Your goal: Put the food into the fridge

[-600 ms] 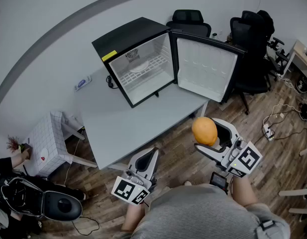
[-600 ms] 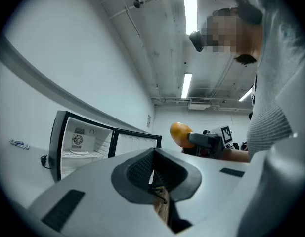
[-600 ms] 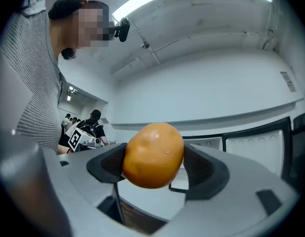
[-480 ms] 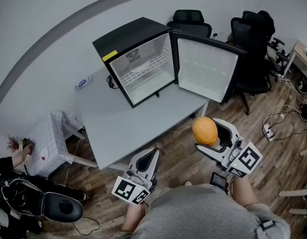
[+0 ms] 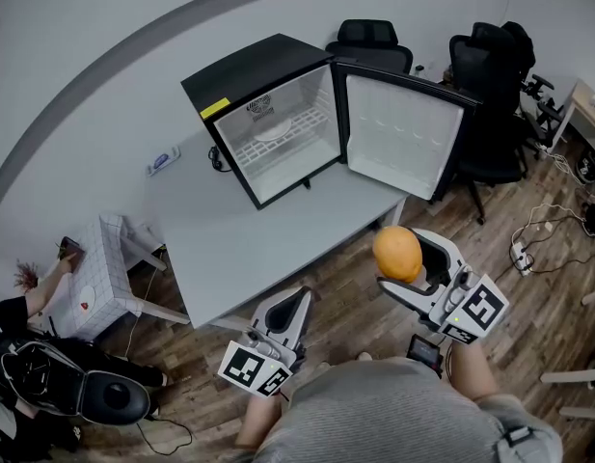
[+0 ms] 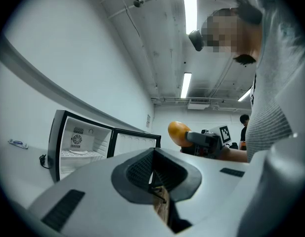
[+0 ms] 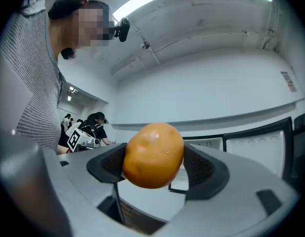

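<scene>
An orange round fruit [image 5: 397, 253] is clamped between the pads of my right gripper [image 5: 405, 261], held off the near right side of the table; the right gripper view shows the fruit [image 7: 153, 155] filling the jaws. A small black fridge [image 5: 263, 114] stands on the grey table [image 5: 239, 239] with its door [image 5: 401, 135] swung open to the right; a white plate [image 5: 268, 128] lies on its wire shelf. My left gripper [image 5: 285, 309] is shut and empty near the table's front edge. In the left gripper view the fridge [image 6: 80, 142] stands ahead, and the fruit [image 6: 178, 132] is at the right.
Black office chairs [image 5: 490, 75] stand behind the fridge door. A small white side table [image 5: 90, 278] and a seated person [image 5: 32, 355] are at the left. Cables and a power strip [image 5: 519, 252] lie on the wooden floor at the right.
Both grippers and the fruit have kept still. The person at the left has raised a hand with a phone.
</scene>
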